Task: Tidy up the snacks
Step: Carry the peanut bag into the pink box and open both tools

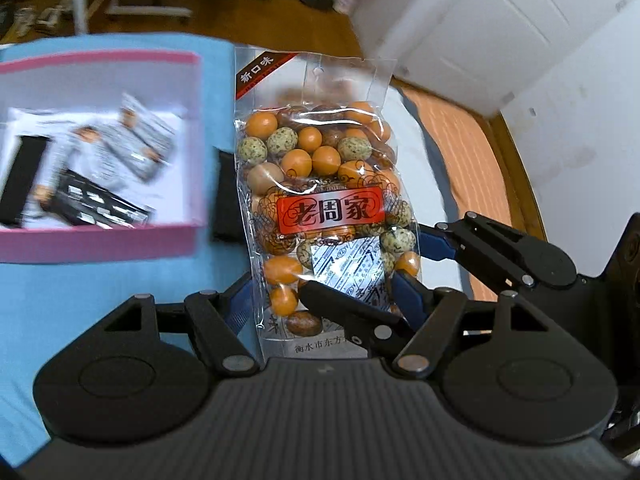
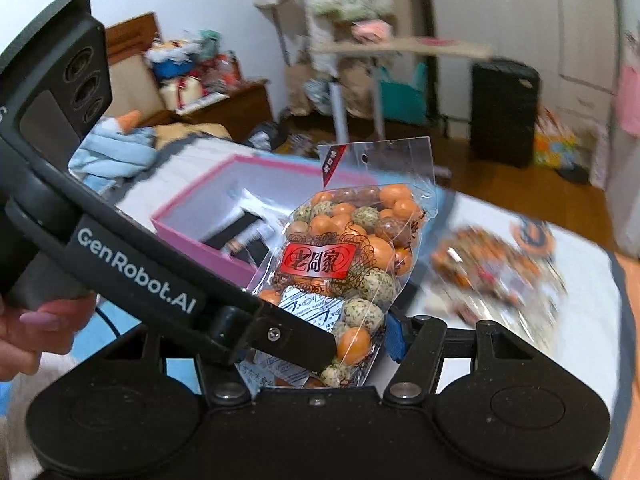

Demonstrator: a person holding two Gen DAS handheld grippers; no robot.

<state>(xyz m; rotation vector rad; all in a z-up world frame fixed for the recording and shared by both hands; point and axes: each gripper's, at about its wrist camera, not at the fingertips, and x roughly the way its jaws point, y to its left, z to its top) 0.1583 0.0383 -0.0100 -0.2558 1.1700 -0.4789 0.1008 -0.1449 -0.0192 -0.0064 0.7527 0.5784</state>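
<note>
- Clear crinkly plastic is the star here: a bag of coated nuts (image 1: 326, 200), orange, speckled green and brown ones, is held up off the blue sheet (image 1: 100, 300), upright between both claws.
- The left claw (image 1: 324, 300) is clamped on the bottom end of the bag, blue pads pressed in on both sides.
- The right claw (image 2: 360, 340) looks like it's pinching that same bottom end too. One blue pad sits against the bag's edge, but the left claw's arm crosses in front, so I can't totally confirm the other side.
- My read on the step: it's mid-handoff or mid-carry, with the bag headed for the pink box (image 1: 100, 240) just to the left of it.
- The box already has some flat packets in it, too blurry to identify.
- Next move probably calls for one claw to let go so the other can swing the bag over the box rim and lower it in without snagging the wall.
- Another snack bag (image 2: 496, 276) lies on the bed off to the right, blurred.
- Writing: the red label says 老周家, the corner tab says 新口味, and a white packet sits inside the bag. The left claw's body reads "GenRobot.AI".
</note>
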